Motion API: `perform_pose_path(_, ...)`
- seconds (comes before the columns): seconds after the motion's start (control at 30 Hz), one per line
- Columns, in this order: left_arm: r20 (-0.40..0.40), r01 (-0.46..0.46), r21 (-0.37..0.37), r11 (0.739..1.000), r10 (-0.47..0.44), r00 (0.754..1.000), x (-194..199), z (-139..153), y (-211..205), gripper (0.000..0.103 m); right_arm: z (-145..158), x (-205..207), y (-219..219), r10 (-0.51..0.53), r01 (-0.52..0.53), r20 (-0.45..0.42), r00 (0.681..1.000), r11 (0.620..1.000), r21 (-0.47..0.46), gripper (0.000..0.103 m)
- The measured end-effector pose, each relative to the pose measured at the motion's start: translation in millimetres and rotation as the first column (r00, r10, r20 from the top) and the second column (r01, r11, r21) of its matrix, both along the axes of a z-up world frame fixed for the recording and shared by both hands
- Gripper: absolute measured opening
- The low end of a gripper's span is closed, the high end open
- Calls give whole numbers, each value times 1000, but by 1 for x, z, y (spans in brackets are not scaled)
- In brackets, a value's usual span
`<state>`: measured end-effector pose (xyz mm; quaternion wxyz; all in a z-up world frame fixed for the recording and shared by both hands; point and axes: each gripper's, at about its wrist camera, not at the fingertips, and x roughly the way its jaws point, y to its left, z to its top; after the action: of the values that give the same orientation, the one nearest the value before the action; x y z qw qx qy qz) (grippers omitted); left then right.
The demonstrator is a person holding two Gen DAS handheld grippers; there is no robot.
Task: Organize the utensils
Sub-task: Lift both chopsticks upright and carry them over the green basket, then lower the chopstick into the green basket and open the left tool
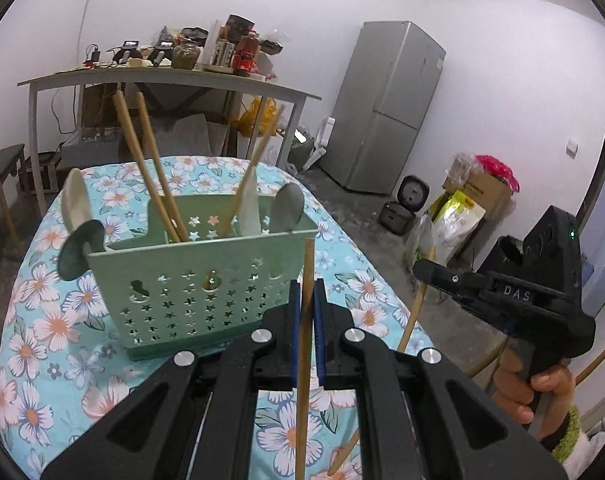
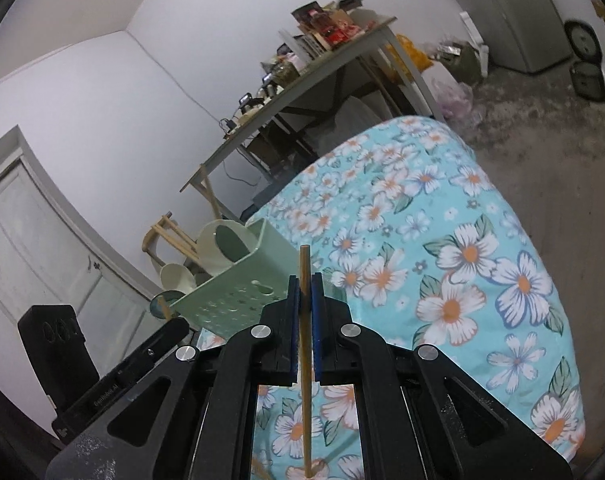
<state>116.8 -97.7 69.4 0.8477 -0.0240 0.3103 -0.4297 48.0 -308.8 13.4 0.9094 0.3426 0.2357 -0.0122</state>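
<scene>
— So, what are you holding?

— A chopstick in each. My left gripper [image 1: 307, 300] is clamped on one chopstick [image 1: 305, 360], which stands nearly upright between the blue pads, its top just in front of the caddy [image 1: 190, 280]. My right gripper [image 2: 305, 300] pinches a second chopstick [image 2: 305, 360] the same way, off to the caddy's right.

— And the caddy itself?

— It stands on the floral cloth [image 1: 54, 320], holding several chopsticks, a white spoon [image 1: 76, 200] at its left end and what looks like a grey spoon [image 1: 288, 208] at its right.

— Which goes in first?

— The left one, I'd judge; it is nearer. I should lift until the lower tip is above the near wall, then move forward over a compartment before lowering.

— Any trap?

— The stick is thin and may pivot between the pads, so I'd keep it vertical and move slowly. I'd aim between the leaning chopsticks, not against them, and let go only once the tip is well inside. Another chopstick [image 1: 344, 454] lies on the cloth near me, waiting.
</scene>
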Motion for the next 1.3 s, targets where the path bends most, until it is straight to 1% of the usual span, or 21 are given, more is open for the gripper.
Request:
perform_pose_path(0.13,19,-3,-8,1000,4,1000,-7,5,8,6,4,-3,3,3,-3,6,1000,1000,-10,4)
perform_pose_path(0.23,60,-8,5,1000,7,998,-15,9,10,6,6,-6,4,2,-1,11,1000,1000,-18,4)
perform_pose_path(0.3,105,-16,22,1000,13,994,-23,13,9,6,8,-7,6,2,-2,14,1000,1000,-27,4)
perform_pose_path(0.43,209,-52,91,995,32,977,-37,22,2,6,13,-10,9,6,-5,23,1000,999,-46,4)
perform_pose_path(0.5,247,-76,126,989,43,968,-40,25,-2,6,15,-12,10,8,-7,29,1000,999,-54,4)
perform_pose_path(0.6,312,-127,176,976,67,948,-43,28,-7,6,17,-11,9,15,-13,36,999,998,-60,4)
perform_pose_path(0.67,339,-154,196,968,81,937,-44,29,-6,6,19,-11,10,20,-17,38,999,998,-63,4)
perform_pose_path(0.93,367,-205,226,952,112,923,-38,31,1,6,20,-7,13,32,-30,35,999,998,-61,4)
perform_pose_path(1.3,381,-229,230,946,129,915,-41,36,4,6,25,-4,21,49,-46,47,998,996,-72,4)
